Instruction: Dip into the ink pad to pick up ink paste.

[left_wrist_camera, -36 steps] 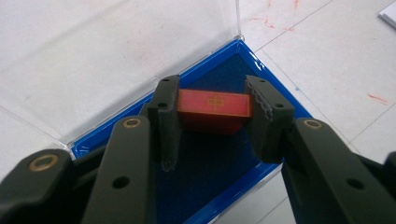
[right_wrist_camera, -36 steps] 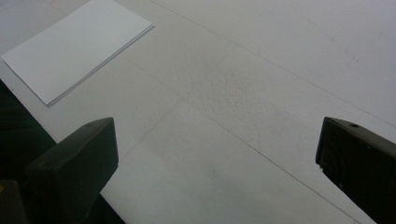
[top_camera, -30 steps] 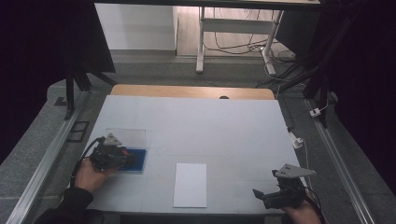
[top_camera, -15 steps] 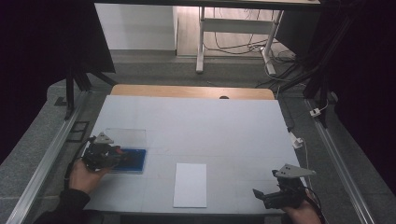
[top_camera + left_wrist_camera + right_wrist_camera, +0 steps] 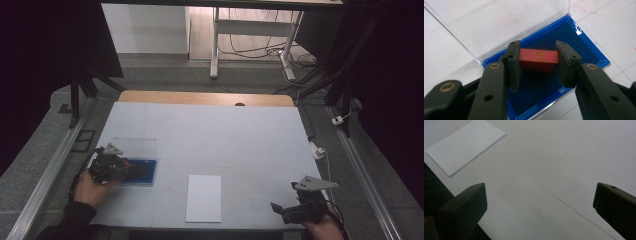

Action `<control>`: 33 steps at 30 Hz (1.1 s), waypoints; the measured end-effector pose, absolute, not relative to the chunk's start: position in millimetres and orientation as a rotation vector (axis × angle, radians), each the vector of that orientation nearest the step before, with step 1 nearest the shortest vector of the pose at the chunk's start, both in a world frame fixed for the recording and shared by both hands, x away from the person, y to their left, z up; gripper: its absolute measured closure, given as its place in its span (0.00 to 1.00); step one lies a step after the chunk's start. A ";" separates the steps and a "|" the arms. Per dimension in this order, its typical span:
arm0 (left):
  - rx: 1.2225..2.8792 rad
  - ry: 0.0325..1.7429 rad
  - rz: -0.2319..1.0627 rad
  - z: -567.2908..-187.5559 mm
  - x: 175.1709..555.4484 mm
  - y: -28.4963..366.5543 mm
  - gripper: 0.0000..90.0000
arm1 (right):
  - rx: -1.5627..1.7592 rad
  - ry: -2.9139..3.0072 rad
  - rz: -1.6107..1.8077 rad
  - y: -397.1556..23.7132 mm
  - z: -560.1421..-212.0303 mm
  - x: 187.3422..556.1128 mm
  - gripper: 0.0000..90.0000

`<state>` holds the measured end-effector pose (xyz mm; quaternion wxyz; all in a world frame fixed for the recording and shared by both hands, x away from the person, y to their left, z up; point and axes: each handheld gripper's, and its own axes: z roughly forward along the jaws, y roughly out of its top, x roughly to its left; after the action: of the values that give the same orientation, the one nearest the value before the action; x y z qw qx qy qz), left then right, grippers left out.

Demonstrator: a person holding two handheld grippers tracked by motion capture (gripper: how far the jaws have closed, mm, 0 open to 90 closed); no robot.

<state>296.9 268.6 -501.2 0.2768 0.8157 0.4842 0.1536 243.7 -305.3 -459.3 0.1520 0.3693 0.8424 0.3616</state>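
A shallow blue case (image 5: 574, 47) lies open near the table's (image 5: 240, 130) left edge, its clear lid (image 5: 489, 22) swung back flat on the white surface. The case has a dark blue felt lining, and the left gripper (image 5: 537, 61) holds a red block (image 5: 538, 59) over that lining, its two jaws pressed against the block's ends. Whether the block rests on the felt or hangs just above it cannot be told. A gold mark sits on the block's top face, too small to read. In the high view the left gripper (image 5: 111, 164) and the hand (image 5: 90, 186) behind it cover the case's near-left part. A white sheet stack (image 5: 204, 197) lies flat near the front edge, well apart from the case. The right gripper (image 5: 280, 209) hovers at the front right corner, jaws spread wide with bare table between them. In the right gripper view the sheet stack (image 5: 465, 146) lies at upper left.
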 end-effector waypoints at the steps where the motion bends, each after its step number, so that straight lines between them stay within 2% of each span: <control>1: 2.189 1.298 0.413 -501.3 296.8 268.8 0.65 | 1.060 2.418 1.038 -305.4 -459.3 243.7 0.00; 13: 2.155 1.301 0.397 -505.7 294.5 271.5 0.65 | 1.058 2.420 1.035 -305.3 -459.3 243.7 0.00; 22: 2.221 1.275 0.484 -504.8 289.5 262.1 0.65 | 1.057 2.422 1.033 -304.9 -459.4 243.9 0.00; 29: 2.120 1.310 0.374 -508.8 291.5 275.9 0.65 | 1.056 2.421 1.034 -305.0 -459.4 243.7 0.00; 33: 2.123 1.309 0.374 -508.7 291.6 275.8 0.65 | 1.055 2.421 1.034 -305.0 -459.4 243.7 0.00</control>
<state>291.6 275.8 -508.7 0.3047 0.8017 0.4944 0.1412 243.7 -305.0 -459.4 0.1522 0.3677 0.8437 0.3602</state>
